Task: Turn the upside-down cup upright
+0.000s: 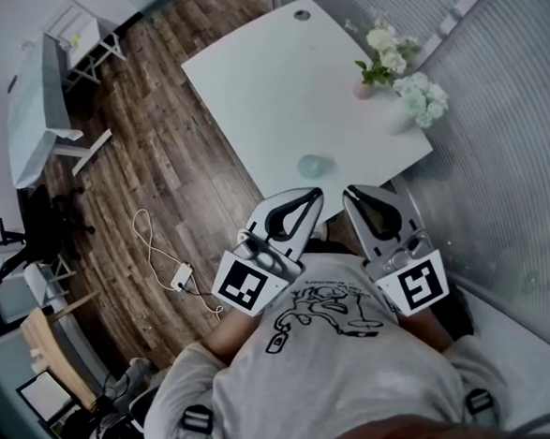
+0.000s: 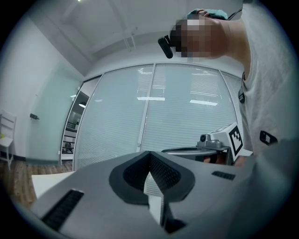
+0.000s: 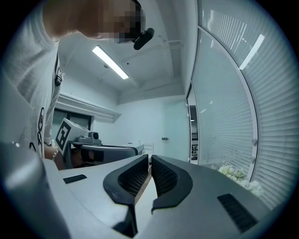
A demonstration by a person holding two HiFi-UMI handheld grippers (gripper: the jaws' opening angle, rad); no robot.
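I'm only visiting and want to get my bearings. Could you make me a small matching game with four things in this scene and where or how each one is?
Things:
1. cup
2. flowers
3. white plug and cable
4. left claw

Places or states:
A. lying on the wooden floor
B. shut and empty, just in front of the person's chest
C. by the table's right edge
D. on the table, near the edge closest to the person

Pairs: 1-D, 2-C, 3-A, 4-B

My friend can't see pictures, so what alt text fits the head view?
A person holds the grey left gripper and grey right gripper, both shut, just short of a small pale-green cup on a white rectangular table. White flowers in a pink vase stand at its edge.
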